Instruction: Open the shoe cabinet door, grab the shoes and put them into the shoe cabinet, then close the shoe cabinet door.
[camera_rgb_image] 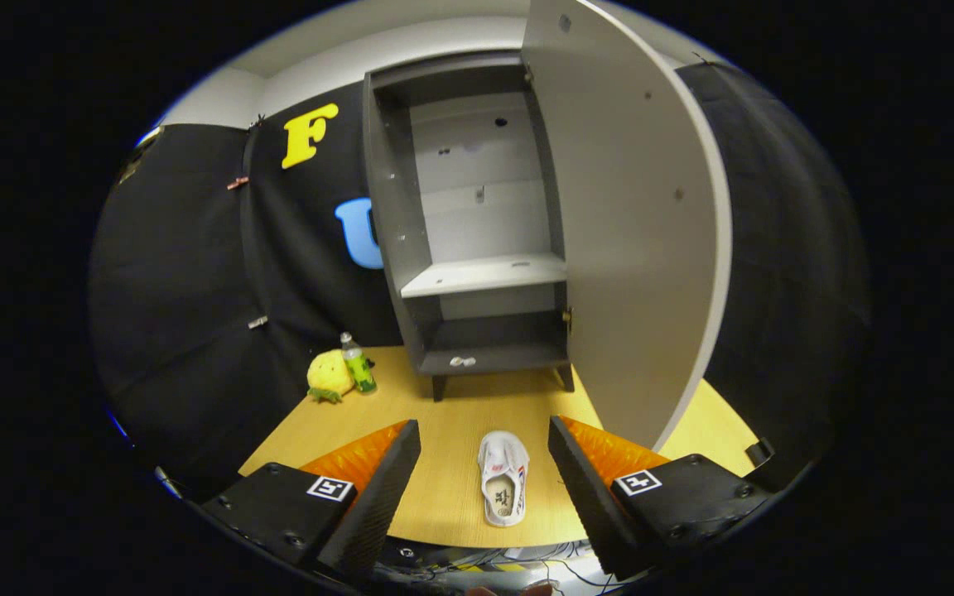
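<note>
Wooden table (411,430): shoe (503,487) between spread jaws; shoe cabinet (477,248) beyond, door (634,232) open.

1. Tongs (485,463) spread wide; shoe (503,487) lies between fingers, bare table (444,414) on both sides of it.
2. Straight path ahead to cabinet (477,232): bare wood, nothing in the way.
3. Door (634,215) swung wide open, stands as a wall on the right, beside right finger.
4. Cabinet front open; shelf (485,273) splits the inside; small pale bit on bottom board.
5. Plush toy (328,377) + bottle (357,364) sit left of cabinet, off the path.

A staged test booth: black cloth wall (187,273) behind a wooden table (444,488).
</note>
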The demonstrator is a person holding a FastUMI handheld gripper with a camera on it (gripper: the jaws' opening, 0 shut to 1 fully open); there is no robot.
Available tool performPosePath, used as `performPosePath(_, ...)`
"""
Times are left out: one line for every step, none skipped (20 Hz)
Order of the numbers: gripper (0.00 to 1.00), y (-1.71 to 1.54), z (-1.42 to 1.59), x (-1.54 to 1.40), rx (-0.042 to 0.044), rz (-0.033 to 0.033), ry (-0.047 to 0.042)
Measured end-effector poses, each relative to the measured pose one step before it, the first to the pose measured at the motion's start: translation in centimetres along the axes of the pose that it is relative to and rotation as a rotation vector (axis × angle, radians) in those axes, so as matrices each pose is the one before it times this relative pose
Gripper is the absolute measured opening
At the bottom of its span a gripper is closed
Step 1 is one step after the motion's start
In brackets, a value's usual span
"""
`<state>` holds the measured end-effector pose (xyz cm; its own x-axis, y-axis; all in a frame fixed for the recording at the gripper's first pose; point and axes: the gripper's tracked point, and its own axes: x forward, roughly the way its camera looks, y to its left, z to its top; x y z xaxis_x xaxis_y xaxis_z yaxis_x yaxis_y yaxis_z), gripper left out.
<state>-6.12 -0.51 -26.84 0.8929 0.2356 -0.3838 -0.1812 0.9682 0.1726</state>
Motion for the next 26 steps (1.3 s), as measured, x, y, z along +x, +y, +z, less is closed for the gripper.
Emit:
performPosePath(0.99,0.102,-1.868,0.832,-0.00882,0.00599,0.03445)
performPosePath(0.99,0.188,-1.598,1.059,-0.00531,0.00731,0.03279)
performPosePath(0.99,0.323,-1.418,1.016,-0.00189,0.00910,0.01985)
performPosePath(0.99,0.516,-1.280,1.286,-0.00058,0.00199,0.02907)
performPosePath(0.99,0.259,-1.420,1.282,0.00398,0.00622,0.02307)
performPosePath(0.99,0.134,-1.196,1.251,0.00342,0.00087,0.02202)
performPosePath(0.99,-0.075,-1.351,1.216,0.00399,-0.00203,0.02534)
performPosePath(0.99,-0.138,-1.353,1.329,0.00541,-0.00446,0.02450)
performPosePath(0.99,-0.288,-0.947,1.146,0.00287,-0.00511,0.01441)
performPosePath(0.99,-0.198,-1.062,1.333,0.00307,-0.00554,0.02173)
performPosePath(0.99,-0.238,-1.064,1.200,0.00409,-0.00251,0.01528)
performPosePath(0.99,-0.206,-0.927,1.253,0.00378,-0.00182,0.01752)
performPosePath(0.98,-0.174,-0.564,0.715,0.00832,0.00042,0.00998)
performPosePath(0.96,-0.179,-0.566,1.164,0.01042,0.00056,0.00967)
performPosePath(0.96,-0.389,-0.650,1.110,0.00245,-0.00409,0.00732)
performPosePath(0.94,-0.186,-0.059,0.790,-0.00139,-0.00322,0.00139)
performPosePath(0.89,-0.341,-0.090,1.077,-0.00699,-0.00851,-0.00811)
performPosePath(0.83,-0.058,0.296,0.799,-0.00789,-0.00806,-0.01417)
performPosePath(0.80,-0.004,0.125,0.945,-0.00414,0.00012,-0.00445)
performPosePath(0.77,0.225,0.001,0.852,-0.00184,0.00392,-0.00170)
performPosePath(0.77,0.254,-0.002,0.806,-0.00221,0.00399,-0.00322)
performPosePath(0.77,0.075,0.078,1.014,-0.00418,-0.00193,-0.00743)
performPosePath(0.77,0.086,0.031,0.948,-0.00064,-0.00320,-0.01187)
performPosePath(0.74,-0.174,0.160,0.698,-0.00792,-0.01606,-0.01294)
performPosePath(0.70,-0.326,0.332,0.693,-0.01211,-0.01771,-0.02168)
performPosePath(0.67,-0.074,0.385,0.316,-0.00419,-0.01002,-0.02285)
